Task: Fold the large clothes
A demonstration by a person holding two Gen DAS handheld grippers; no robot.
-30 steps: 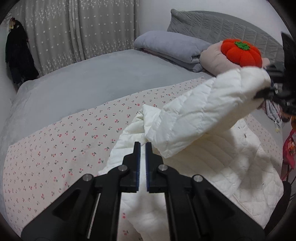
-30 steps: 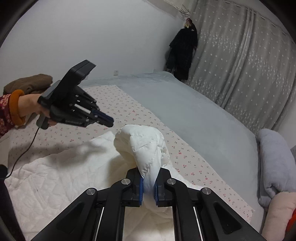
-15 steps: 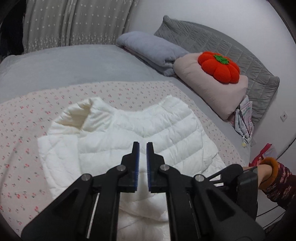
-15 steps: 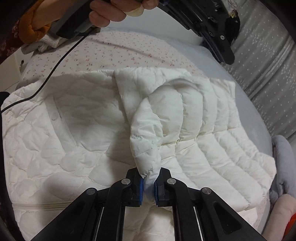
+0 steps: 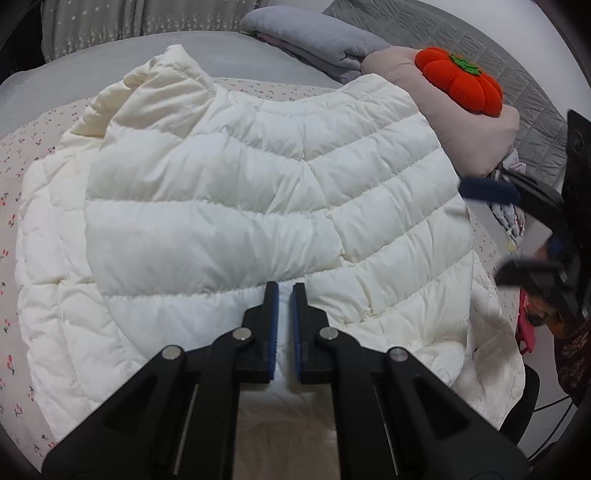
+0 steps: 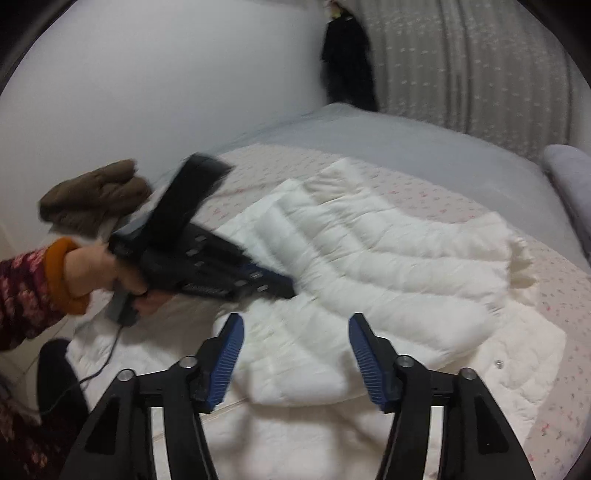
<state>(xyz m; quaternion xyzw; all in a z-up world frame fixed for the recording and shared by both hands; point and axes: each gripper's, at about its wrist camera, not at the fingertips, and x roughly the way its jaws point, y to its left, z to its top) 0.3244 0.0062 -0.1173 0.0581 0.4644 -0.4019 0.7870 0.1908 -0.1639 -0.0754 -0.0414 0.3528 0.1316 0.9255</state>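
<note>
A white quilted puffer jacket lies spread on the bed with a sleeve folded across its body; it also shows in the right wrist view. My left gripper is shut and empty, its tips low over the jacket's near part. It also shows in the right wrist view, held by a hand at the left. My right gripper is open and empty above the jacket's near edge. It shows blurred at the right edge of the left wrist view.
A floral sheet covers the grey bed. Pillows and an orange pumpkin cushion lie at the head. A brown garment lies by the wall. A dark coat hangs by the curtain.
My right gripper has opened and let go of the sleeve, which now lies folded across the jacket. My left gripper has come lower and closer over the jacket.
</note>
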